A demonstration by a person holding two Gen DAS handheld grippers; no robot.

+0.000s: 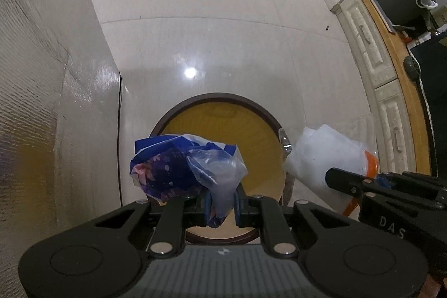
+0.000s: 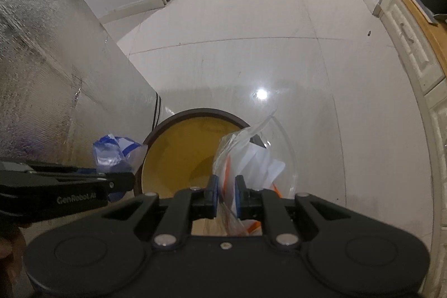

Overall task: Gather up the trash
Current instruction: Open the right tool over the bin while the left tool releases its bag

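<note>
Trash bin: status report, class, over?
Left gripper shut on blue wrapper. Right gripper shut on clear bag. Both above trash bin. Nothing blocking.

The left gripper [image 1: 222, 204], low in the frame's centre, points steeply down, jaws clamped on a wrapper [image 1: 181, 166]. The right gripper [image 2: 225, 198], likewise low centre and angled down, pinches a bag [image 2: 251, 158].
</note>
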